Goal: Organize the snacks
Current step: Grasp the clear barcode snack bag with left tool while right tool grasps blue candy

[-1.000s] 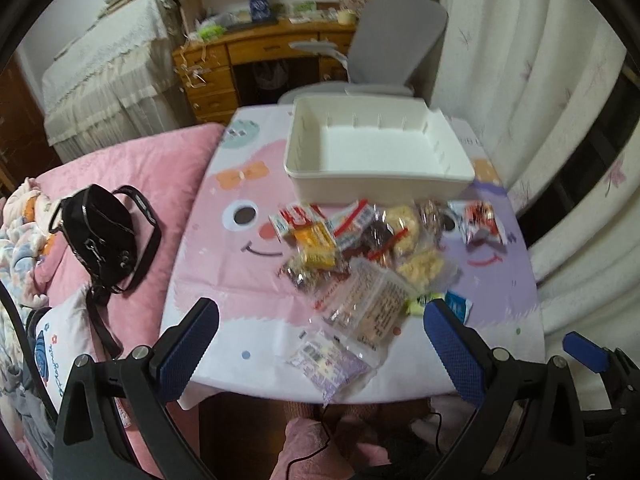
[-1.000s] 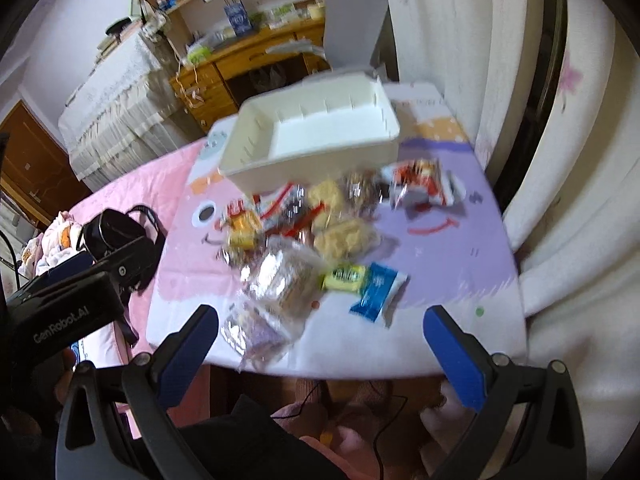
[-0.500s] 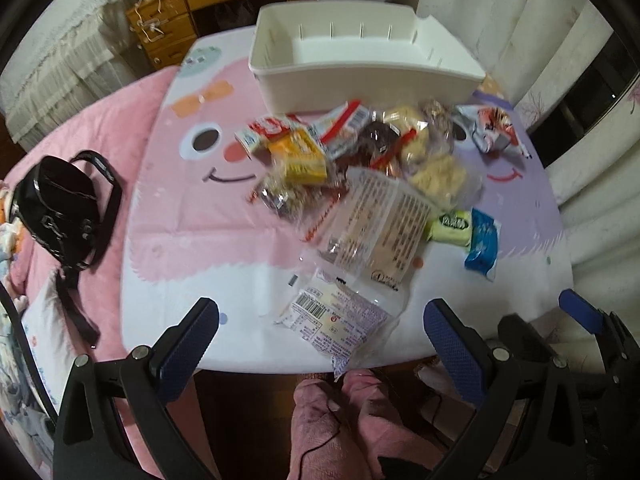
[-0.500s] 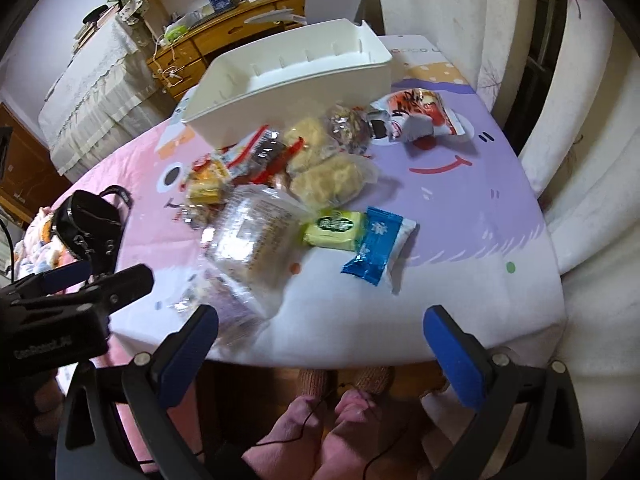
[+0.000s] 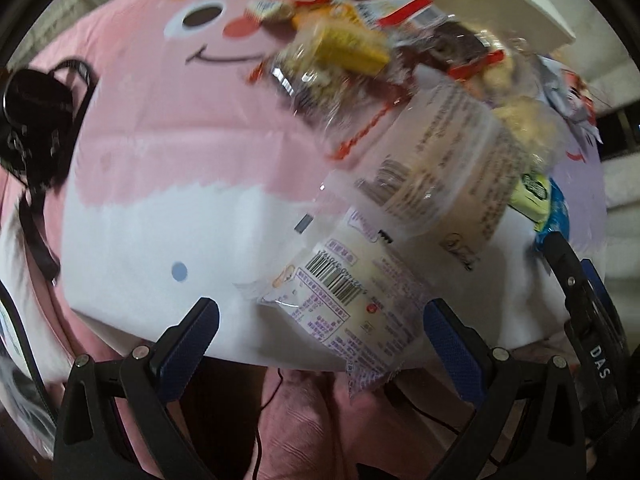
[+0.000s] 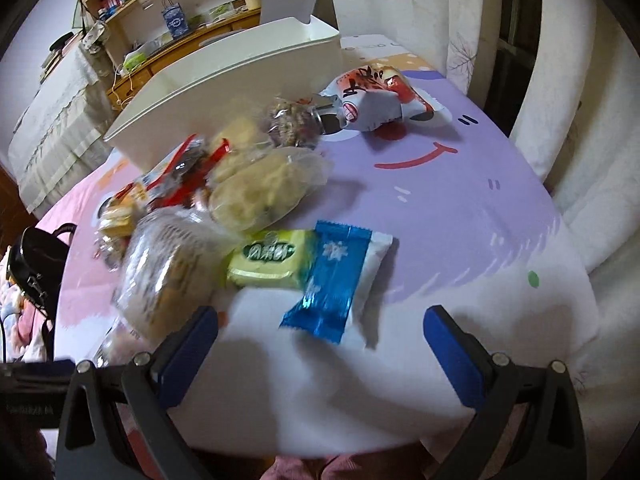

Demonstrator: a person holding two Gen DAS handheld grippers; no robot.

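Several snack packets lie in a heap on a cartoon-print table in front of a white bin (image 6: 224, 80). My left gripper (image 5: 320, 330) stands open at the table's near edge, its fingers either side of a white packet with purple print and a barcode (image 5: 344, 300). A large clear bread bag (image 5: 440, 160) lies just beyond it. My right gripper (image 6: 320, 338) is open too, low over the near edge, with a blue foil packet (image 6: 336, 276) and a yellow-green packet (image 6: 268, 258) just ahead. A red-and-white packet (image 6: 380, 96) lies farther back.
A black handbag (image 5: 32, 116) rests on pink bedding left of the table. White curtains (image 6: 580, 140) hang close on the right. A wooden desk and bookshelf (image 6: 172, 16) stand behind the bin. The person's pink-clad legs (image 5: 320, 420) show under the table edge.
Both grippers have dropped lower and moved in toward the table's near edge. The barcode packet now sits between the left fingers and the blue packet fills more of the right view.
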